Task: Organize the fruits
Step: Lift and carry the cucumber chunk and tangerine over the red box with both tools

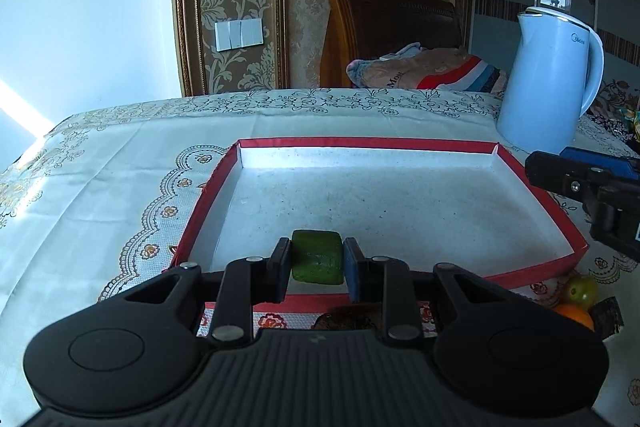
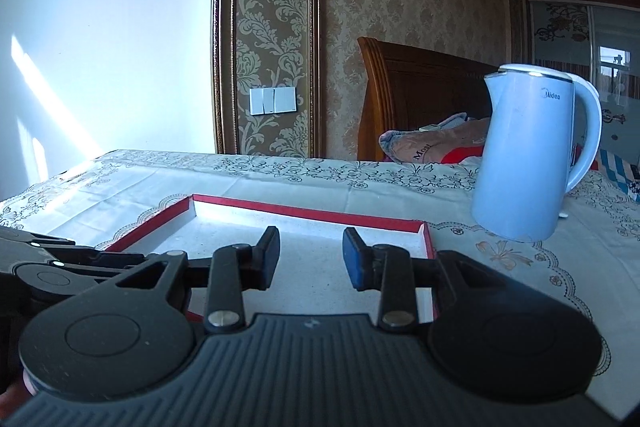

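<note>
Between the pads of my left tongs (image 1: 316, 263) sits a green fruit (image 1: 317, 262), squeezed on both sides and held up over the near edge of the red-rimmed tray (image 1: 562, 223). The tray's white floor looks bare from here. My right tongs (image 2: 310, 255) carry nothing; their jaws have a gap between them with only tray floor showing through, over the tray's right part.

The grip worries me most. The fruit's ends bulge past the pads and its skin looks smooth, so a jolt or a quick tilt could let it twist out and drop on the rim or the tablecloth (image 1: 120, 163) rather than inside. If I let go too high, I judge it could roll to the far wall.

The right tongs reach in close at the tray's right side, so the two tools could knock together if both swing inward. Far right stands a pale blue kettle (image 2: 528, 155), just beyond the tray corner; a wide sweep could clip it. More fruit (image 1: 580, 291) waits near right, beside the tray.
</note>
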A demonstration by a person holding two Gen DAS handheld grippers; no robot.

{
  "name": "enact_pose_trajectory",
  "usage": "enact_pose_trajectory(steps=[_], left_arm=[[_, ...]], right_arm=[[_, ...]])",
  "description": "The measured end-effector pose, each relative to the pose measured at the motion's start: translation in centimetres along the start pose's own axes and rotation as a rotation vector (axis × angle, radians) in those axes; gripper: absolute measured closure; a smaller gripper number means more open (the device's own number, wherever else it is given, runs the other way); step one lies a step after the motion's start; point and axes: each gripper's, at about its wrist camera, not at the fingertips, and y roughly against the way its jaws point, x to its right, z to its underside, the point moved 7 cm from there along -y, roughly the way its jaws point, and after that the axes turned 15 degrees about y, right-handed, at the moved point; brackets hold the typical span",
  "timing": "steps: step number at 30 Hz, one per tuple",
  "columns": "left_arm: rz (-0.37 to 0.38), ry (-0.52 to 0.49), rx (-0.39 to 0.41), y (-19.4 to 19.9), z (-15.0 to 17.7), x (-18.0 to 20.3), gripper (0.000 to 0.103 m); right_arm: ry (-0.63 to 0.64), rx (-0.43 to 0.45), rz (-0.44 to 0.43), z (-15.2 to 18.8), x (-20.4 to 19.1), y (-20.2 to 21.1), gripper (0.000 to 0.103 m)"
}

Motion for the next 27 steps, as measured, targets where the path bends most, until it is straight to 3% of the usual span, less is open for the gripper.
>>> enact_pose_trajectory(steps=[4, 8, 13, 17, 21, 27], left_arm=[[0.001, 0.008, -0.006, -0.3, 0.3, -0.7, 0.076], [0.003, 0.013, -0.011, -0.4, 0.5, -0.8, 0.076], [0.002, 0.014, 0.003, -0.1, 0.4, -0.9, 0.076], [0.001, 0.016, 0.0, -0.2, 0.6, -0.9, 0.076], [-0.009, 0.016, 0.009, -0.1, 0.6, -1.1, 0.076], [-0.005, 0.022, 0.007, -0.2, 0.4, -1.3, 0.076]], right_arm=[[-0.048, 0.002, -0.005, 0.3, 2.2, 1.3, 0.071], [-0.03, -0.009, -0.068, 1.2, 2.8, 4.4, 0.07], [-0.024, -0.079, -0.171, 4.5, 1.6, 7.3, 0.07], [-0.016, -0.138, -0.246, 6.5, -0.4, 7.3, 0.07], [-0.009, -0.177, -0.255, 7.0, -1.6, 6.1, 0.07], [0.033, -0.23, -0.141, 7.1, -1.3, 4.3, 0.065]])
